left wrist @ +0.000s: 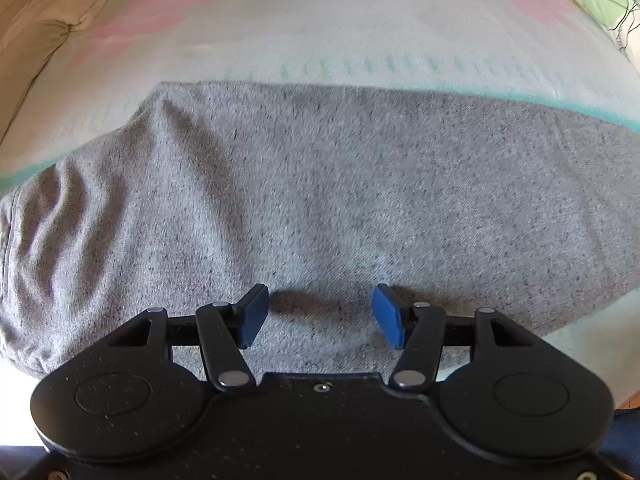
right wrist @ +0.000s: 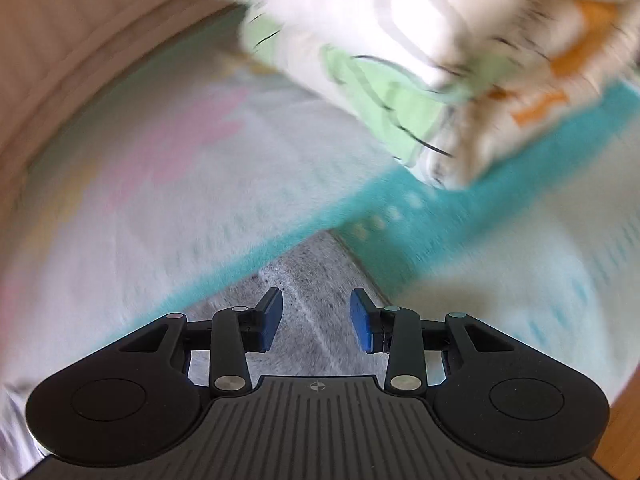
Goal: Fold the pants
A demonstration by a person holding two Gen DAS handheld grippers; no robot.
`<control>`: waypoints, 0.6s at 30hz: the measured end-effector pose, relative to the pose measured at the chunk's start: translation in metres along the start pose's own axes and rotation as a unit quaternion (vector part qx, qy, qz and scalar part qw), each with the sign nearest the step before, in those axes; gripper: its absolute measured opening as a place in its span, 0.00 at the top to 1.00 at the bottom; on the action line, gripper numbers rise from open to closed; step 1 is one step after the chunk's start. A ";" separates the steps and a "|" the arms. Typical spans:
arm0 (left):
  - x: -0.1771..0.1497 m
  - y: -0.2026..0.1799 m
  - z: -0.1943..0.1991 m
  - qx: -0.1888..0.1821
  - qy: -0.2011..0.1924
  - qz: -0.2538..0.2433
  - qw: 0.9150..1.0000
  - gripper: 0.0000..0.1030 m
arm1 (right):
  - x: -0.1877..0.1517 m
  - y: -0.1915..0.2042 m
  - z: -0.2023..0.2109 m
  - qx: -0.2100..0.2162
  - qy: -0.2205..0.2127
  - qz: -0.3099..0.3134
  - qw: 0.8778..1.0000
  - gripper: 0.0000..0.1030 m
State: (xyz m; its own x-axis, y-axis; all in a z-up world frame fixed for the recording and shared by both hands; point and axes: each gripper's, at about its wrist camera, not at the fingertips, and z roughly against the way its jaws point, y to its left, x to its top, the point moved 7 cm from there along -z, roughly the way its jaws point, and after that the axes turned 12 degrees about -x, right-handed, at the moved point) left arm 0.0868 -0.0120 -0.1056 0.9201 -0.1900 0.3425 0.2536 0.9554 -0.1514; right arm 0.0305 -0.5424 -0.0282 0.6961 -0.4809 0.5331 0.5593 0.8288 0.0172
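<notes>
The left gripper [left wrist: 320, 316], black with two blue ribbed pads, stands wide apart and holds nothing; its fingertips hover just over the heather-grey knit pants [left wrist: 320, 200], and whether they touch the cloth cannot be told. The pants lie spread across the pale terry bed cover with pink patches and a teal stripe [left wrist: 320, 40], soft and speckled, with several slanting creases at their left end. The right gripper [right wrist: 316, 326], of the same make, also stands parted and empty, above a narrowing corner of the grey pants [right wrist: 304, 280], where one pale seam line runs through the cloth. This view is blurred. Beyond the corner, one teal stripe crosses the cover [right wrist: 500, 184], and on it rests one folded white quilt printed with green and orange shapes [right wrist: 420, 48].
</notes>
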 end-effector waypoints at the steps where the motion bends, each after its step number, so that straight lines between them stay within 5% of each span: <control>1: 0.003 -0.002 0.002 -0.007 -0.007 -0.001 1.000 0.40 | 0.000 0.008 -0.005 -0.001 0.004 0.031 0.999 0.65; 6: 0.027 -0.034 0.007 -0.044 -0.029 -0.034 0.998 0.40 | -0.014 0.034 -0.025 -0.011 0.032 0.121 0.992 0.65; 9: 0.044 -0.066 -0.002 -0.067 -0.034 -0.056 0.996 0.40 | -0.014 0.038 -0.035 -0.031 0.004 0.153 0.988 0.65; 13: 0.063 -0.114 -0.022 -0.101 -0.023 -0.067 0.992 0.40 | -0.005 0.032 -0.040 -0.024 -0.001 0.126 0.992 0.65; 18: 0.089 -0.141 -0.058 -0.075 -0.026 -0.075 0.994 0.40 | 0.002 0.017 -0.034 0.010 0.010 0.087 0.996 0.65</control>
State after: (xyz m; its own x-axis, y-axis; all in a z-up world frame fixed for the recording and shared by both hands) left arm 0.1501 -0.1763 -0.1075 0.8526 -0.3125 0.4188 0.4324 0.8719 -0.2297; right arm 0.0569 -0.5386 -0.0552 0.7903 -0.3347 0.5132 0.4203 0.9056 -0.0566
